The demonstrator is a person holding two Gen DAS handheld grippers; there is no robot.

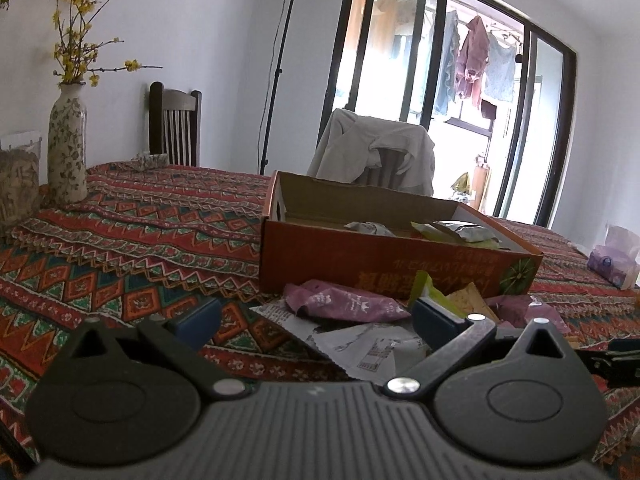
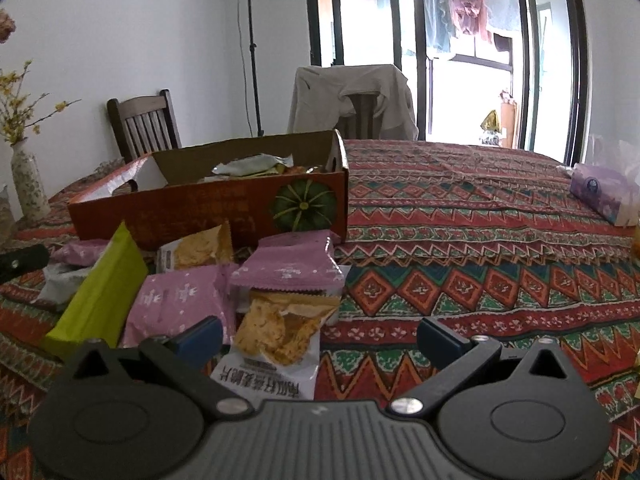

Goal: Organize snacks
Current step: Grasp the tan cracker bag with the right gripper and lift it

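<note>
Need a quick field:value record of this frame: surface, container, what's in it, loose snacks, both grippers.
surface: patterned tablecloth
container: open orange cardboard box, pumpkin print on one end
in box: a silver packet and a few other wrappers, partly hidden
loose snacks: pink packets, lime-green packet, clear cracker packet, piled on the cloth in front of the box
left gripper: open, empty, over the pile
right gripper: open, empty, cracker packet between its fingers, not gripped
</note>
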